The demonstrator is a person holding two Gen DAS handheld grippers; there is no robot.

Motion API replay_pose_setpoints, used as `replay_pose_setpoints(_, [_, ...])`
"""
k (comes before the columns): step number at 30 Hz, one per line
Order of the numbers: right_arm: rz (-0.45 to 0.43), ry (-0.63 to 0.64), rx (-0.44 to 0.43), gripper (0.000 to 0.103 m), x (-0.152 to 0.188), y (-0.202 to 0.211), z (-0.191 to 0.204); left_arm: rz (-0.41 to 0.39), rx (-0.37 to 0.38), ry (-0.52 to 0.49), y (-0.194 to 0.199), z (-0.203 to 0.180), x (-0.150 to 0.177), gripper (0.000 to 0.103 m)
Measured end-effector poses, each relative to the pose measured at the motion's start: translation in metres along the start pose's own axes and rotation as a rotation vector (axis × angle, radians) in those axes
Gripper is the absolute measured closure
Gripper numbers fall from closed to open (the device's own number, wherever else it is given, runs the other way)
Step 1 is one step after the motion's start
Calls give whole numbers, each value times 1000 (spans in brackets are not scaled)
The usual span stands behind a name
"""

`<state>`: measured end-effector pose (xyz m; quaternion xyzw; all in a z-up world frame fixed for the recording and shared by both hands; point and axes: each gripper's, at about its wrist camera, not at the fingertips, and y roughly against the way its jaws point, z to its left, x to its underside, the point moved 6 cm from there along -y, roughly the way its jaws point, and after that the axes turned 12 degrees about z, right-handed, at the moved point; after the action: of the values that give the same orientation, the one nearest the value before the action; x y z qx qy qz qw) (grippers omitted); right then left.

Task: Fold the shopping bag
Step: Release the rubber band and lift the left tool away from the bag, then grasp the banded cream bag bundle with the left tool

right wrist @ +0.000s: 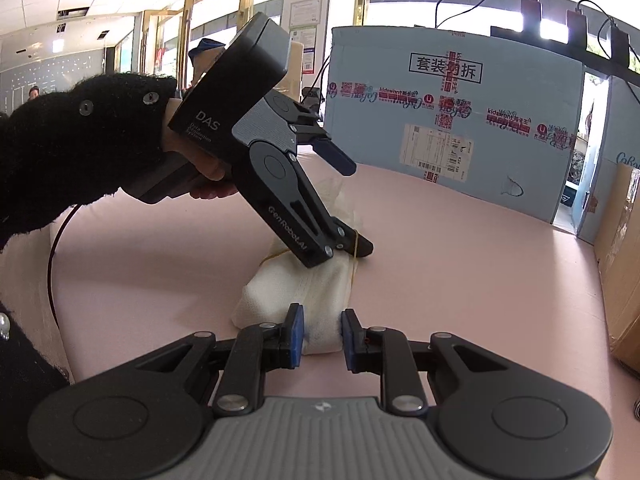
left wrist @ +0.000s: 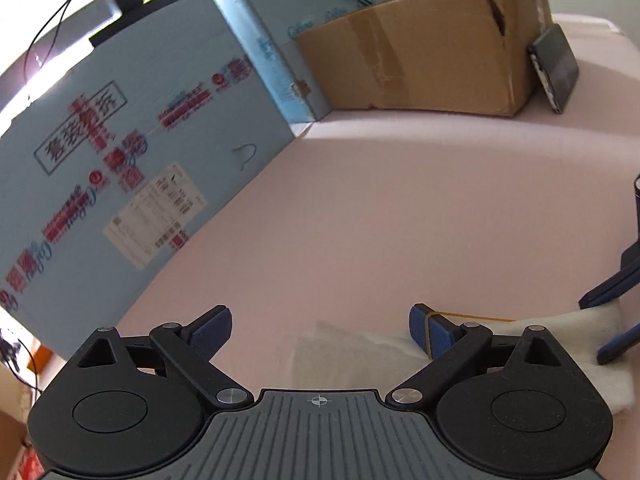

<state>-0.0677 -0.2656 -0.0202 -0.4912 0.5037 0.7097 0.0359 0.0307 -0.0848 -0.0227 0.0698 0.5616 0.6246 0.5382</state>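
Right wrist view: the white shopping bag [right wrist: 308, 292] lies folded into a thick bundle on the pink table [right wrist: 460, 248], and the right gripper [right wrist: 322, 338] has its jaws closed on the near end of that bundle, the blue pads pressing the cloth from both sides. Farther along the same bundle, the left gripper [right wrist: 352, 204] comes in from the upper left, held by a hand in a black fuzzy sleeve [right wrist: 72, 148]; its jaws are spread wide, 1 finger raised in the air and the other lying on the bag. A thin yellow rubber band [right wrist: 354, 256] loops around that lower finger and runs down against the bag. Behind the table stands a light blue box [right wrist: 452, 120] with red print and a white shipping label. From the left wrist view, the left gripper [left wrist: 320, 330] shows its jaws wide apart, with the rubber band [left wrist: 472, 315] hooked over the right-hand finger and stretching toward the bag [left wrist: 580, 344], which sits low at the right of the picture. The 2 blue fingers of the right gripper [left wrist: 608, 320] pinch the bag there. A brown cardboard box [left wrist: 420, 52] rests at the far edge of the table [left wrist: 380, 208], with a dark flat object [left wrist: 554, 68] leaning against it.
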Motion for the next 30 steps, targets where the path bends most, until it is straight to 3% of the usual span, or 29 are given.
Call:
replay_pose_setpoints(5, [14,-56,-34,76,-2,-1,-8,-51,100,-86,30,-5,17,5])
replay_pose_setpoints(11, [38,-76,-43,68,-6,-2,-17,-70,231,-54,49,5,37,5])
replay_pose_setpoints(16, [52,-114,-55,63,-8,-3,-24,-194,275,77,70,27,51,5])
replay_pose_setpoints(19, [41,-183,-73,62,-6,2,-28,-231,246,165,76,29,59,4])
replay_pose_setpoints(21, [29,-218,-96,60,-6,5,-29,-207,172,180,75,21,62,4])
replay_pose_setpoints(22, [22,-232,-105,58,-6,6,-29,-194,97,195,75,15,64,4])
replay_pose_setpoints(25, [-2,-257,-136,48,-6,13,-27,-215,25,239,84,0,71,3])
replay_pose_setpoints(28, [6,-237,-165,33,-7,15,-19,-228,46,327,87,-9,78,1])
replay_pose_setpoints(30, [32,-218,-186,31,-7,11,-12,-196,38,408,80,-8,80,1])
